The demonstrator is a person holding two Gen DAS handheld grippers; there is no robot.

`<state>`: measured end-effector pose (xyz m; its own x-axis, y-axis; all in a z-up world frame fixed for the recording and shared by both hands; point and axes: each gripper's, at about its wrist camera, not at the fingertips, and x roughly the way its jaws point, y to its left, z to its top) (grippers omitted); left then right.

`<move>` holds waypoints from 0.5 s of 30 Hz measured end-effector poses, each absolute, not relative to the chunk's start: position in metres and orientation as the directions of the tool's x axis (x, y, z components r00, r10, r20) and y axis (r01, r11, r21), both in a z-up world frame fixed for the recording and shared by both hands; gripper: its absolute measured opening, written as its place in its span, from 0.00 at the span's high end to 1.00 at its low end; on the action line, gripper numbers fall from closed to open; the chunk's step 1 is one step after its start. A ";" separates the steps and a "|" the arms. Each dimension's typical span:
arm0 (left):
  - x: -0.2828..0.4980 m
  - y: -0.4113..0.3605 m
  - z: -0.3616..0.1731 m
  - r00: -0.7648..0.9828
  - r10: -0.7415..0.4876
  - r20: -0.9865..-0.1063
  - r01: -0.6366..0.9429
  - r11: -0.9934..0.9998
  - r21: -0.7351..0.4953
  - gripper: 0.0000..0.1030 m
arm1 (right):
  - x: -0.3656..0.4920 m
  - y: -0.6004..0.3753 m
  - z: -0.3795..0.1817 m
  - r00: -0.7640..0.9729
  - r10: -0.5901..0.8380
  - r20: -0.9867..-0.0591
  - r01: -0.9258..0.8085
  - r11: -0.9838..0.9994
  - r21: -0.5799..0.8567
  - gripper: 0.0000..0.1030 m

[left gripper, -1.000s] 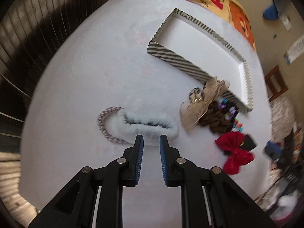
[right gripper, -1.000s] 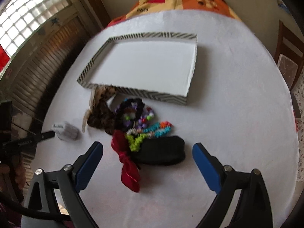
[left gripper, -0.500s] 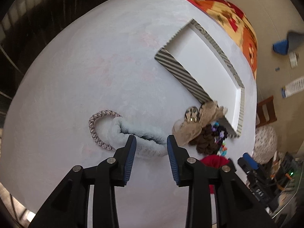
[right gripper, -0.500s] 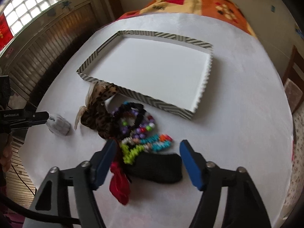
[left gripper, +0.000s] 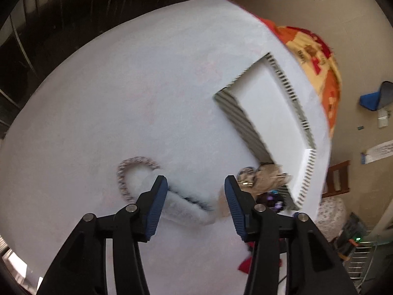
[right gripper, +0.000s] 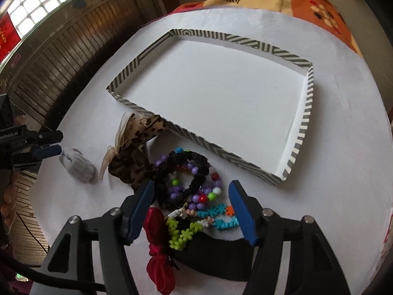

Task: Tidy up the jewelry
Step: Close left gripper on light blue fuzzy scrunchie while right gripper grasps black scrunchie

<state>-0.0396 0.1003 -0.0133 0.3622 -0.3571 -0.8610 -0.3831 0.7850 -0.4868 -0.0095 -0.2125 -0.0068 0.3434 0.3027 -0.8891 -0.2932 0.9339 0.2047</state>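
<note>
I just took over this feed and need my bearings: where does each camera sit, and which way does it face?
Left wrist: on the left claw, looking down at the fluffy white scrunchie; only its own opening fingers show.
Right wrist: on the right claw, above the bead bracelets; the left claw and a hand show at the edge.
Shared: striped tray, leopard bow.

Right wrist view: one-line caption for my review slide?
Open right gripper hovers over tangled beaded bracelets and scrunchies beside the empty striped tray.
</note>
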 end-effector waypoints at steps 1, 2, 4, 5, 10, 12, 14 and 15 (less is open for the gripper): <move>-0.040 0.101 -0.015 0.361 -0.346 -0.866 -0.389 0.789 -0.476 0.61 | -0.008 -0.213 -0.008 0.340 0.309 -0.888 -0.295 0.932 0.212 0.35; -0.041 0.102 -0.017 0.357 -0.332 -0.873 -0.396 0.793 -0.463 0.61 | -0.007 -0.213 -0.009 0.337 0.316 -0.887 -0.297 0.930 0.218 0.35; -0.041 0.102 -0.020 0.344 -0.324 -0.881 -0.400 0.799 -0.450 0.61 | -0.005 -0.213 -0.011 0.330 0.323 -0.887 -0.301 0.927 0.225 0.35; -0.041 0.101 -0.020 0.335 -0.323 -0.885 -0.401 0.801 -0.444 0.61 | -0.003 -0.214 -0.015 0.321 0.326 -0.889 -0.303 0.925 0.229 0.35; -0.041 0.106 0.000 0.383 -0.322 -0.866 -0.383 0.797 -0.466 0.60 | 0.003 -0.216 -0.022 0.292 0.354 -0.888 -0.298 0.916 0.268 0.35; -0.039 0.107 0.001 0.370 -0.316 -0.874 -0.371 0.812 -0.450 0.56 | 0.004 -0.213 -0.024 0.291 0.349 -0.891 -0.307 0.916 0.258 0.35; -0.037 0.106 -0.004 0.337 -0.315 -0.887 -0.367 0.824 -0.432 0.55 | 0.007 -0.213 -0.028 0.295 0.342 -0.892 -0.304 0.919 0.252 0.35; -0.036 0.106 -0.009 0.318 -0.302 -0.899 -0.371 0.832 -0.411 0.55 | 0.009 -0.213 -0.030 0.290 0.347 -0.892 -0.301 0.918 0.259 0.35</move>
<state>-0.0363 0.1058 -0.0088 0.3183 -0.3020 -0.8986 -0.3712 0.8325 -0.4113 0.0093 -0.2132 -0.0297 0.2905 0.3471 -0.8917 -0.3006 0.9178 0.2593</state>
